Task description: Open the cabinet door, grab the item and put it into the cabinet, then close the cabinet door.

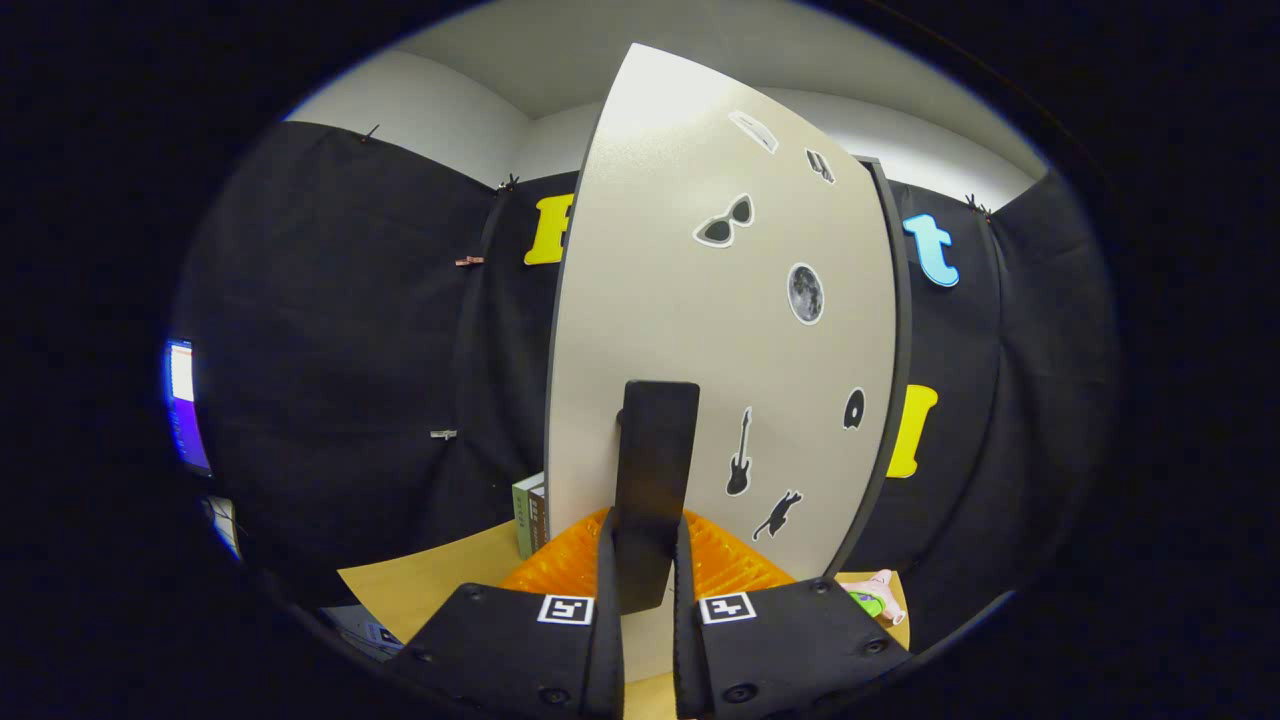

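Gripper view: the gripper (645, 560) is closed on the dark handle (655, 470) of the cabinet door (720, 340) just ahead. The door looks stiff and light, so holding the handle seems best.

**What the door and tongs hide**

The door (720, 330) stands right ahead and blocks the cabinet's inside; whether anything lies within cannot be told. The tongs (645, 560) close around the door's dark handle (655, 480), whose lower end is lost between them. The orange mat (730, 565) is half covered by door and tongs. The pink-and-green toy (875, 595) peeks out beside the right finger, its shape unclear. Boxes (528, 515) show just an edge behind the door. The screen (185, 405) is blurred.
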Demonstrator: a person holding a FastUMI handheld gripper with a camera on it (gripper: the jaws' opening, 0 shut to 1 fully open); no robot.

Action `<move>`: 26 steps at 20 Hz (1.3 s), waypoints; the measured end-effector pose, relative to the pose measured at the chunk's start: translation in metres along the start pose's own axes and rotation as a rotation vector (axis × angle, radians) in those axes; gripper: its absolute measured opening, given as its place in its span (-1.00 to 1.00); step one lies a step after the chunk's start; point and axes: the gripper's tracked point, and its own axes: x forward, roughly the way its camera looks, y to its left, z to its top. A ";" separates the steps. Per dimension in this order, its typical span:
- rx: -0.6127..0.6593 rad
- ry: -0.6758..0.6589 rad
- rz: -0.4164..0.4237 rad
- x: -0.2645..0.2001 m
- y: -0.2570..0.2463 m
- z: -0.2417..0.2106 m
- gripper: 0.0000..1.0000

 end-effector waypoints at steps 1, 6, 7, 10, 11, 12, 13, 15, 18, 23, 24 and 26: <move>-0.006 -0.004 0.003 -0.009 -0.009 0.000 -0.53; -0.015 0.001 -0.002 -0.047 -0.045 -0.002 -0.53; -0.017 0.002 -0.014 -0.055 -0.054 -0.001 -0.54; 0.002 0.004 -0.073 -0.073 -0.081 -0.005 -0.54; 0.008 0.006 -0.095 -0.078 -0.090 -0.006 -0.55; 0.006 0.010 -0.114 -0.083 -0.098 -0.006 -0.55; -0.003 0.010 -0.133 -0.087 -0.106 -0.007 -0.55; -0.019 0.018 -0.167 -0.092 -0.114 -0.012 -0.55; -0.016 0.032 -0.188 -0.100 -0.137 -0.019 -0.56; 0.013 0.027 -0.200 -0.107 -0.152 -0.021 -0.66; 0.014 0.028 -0.189 -0.106 -0.149 -0.021 -0.66; -0.012 0.032 -0.195 -0.109 -0.151 -0.022 -0.65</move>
